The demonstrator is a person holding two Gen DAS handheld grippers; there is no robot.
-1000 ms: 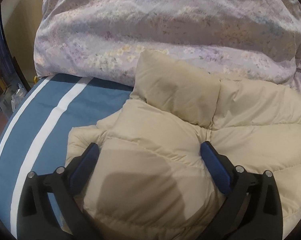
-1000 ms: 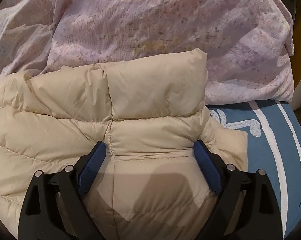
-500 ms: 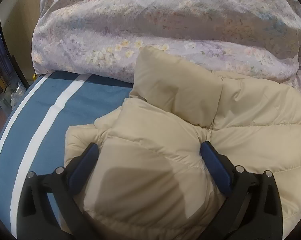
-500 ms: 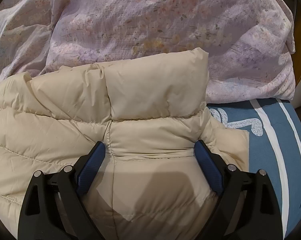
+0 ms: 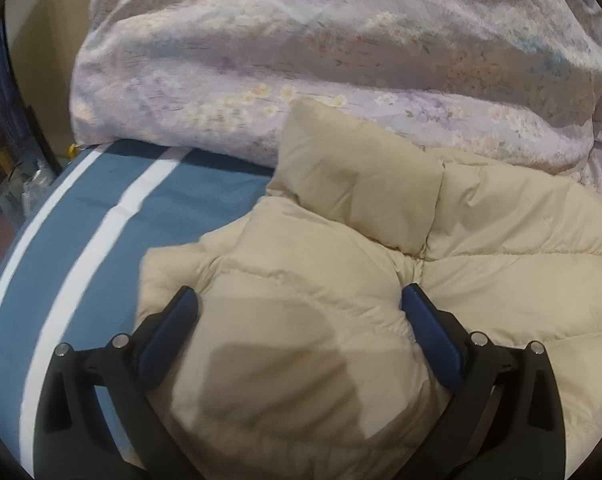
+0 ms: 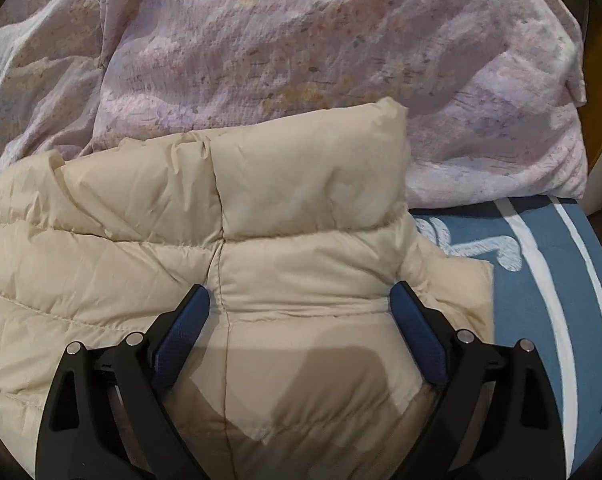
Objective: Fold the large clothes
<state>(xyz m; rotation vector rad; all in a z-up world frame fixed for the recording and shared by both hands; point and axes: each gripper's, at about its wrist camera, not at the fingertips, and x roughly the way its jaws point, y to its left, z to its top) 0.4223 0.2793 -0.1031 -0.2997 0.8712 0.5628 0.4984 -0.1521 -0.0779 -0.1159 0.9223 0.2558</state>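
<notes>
Almost nothing has moved: the left gripper (image 5: pixel 299 306) and right gripper (image 6: pixel 299 302) still hover, fingers apart, over the puffy jacket (image 6: pixel 301 208) on the bed (image 5: pixel 81 232). The next fold has probably not begun.

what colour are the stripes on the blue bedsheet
White stripes on the blue bedsheet, clearest in the left wrist view.

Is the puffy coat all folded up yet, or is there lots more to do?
Not finished yet. The beige puffer jacket lies on the blue striped bedsheet, collar toward the floral duvet. Its sides look tucked in, though how many folds are done is unclear. In hand: the left claw and right claw are both open, one over each shoulder, gripping nothing. Left: probably folding it shorter.
</notes>
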